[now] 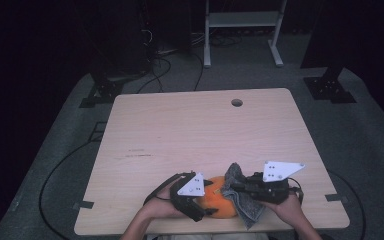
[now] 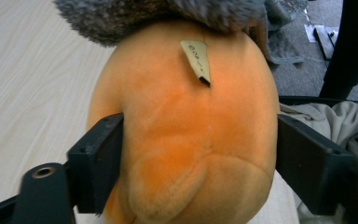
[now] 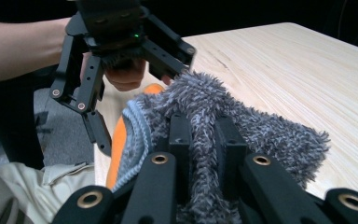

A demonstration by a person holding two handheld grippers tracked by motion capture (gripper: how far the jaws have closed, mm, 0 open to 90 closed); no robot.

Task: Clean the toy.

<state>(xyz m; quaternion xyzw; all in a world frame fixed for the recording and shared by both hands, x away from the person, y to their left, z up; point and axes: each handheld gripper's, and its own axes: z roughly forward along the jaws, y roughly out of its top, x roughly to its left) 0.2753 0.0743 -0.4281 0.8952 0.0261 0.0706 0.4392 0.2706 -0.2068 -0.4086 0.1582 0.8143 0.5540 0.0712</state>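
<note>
Your L gripper [image 1: 207, 197] hugs the orange toy [image 2: 191, 140] at the table [image 1: 190, 125] edge by you so it stays put, while your R gripper [image 3: 204, 140], shut tight on the cloth [image 3: 242, 126], wipes it.

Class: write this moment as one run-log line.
left gripper: jaws clamp orange plush toy | right gripper: jaws pinch grey fuzzy cloth | table: near edge
</note>
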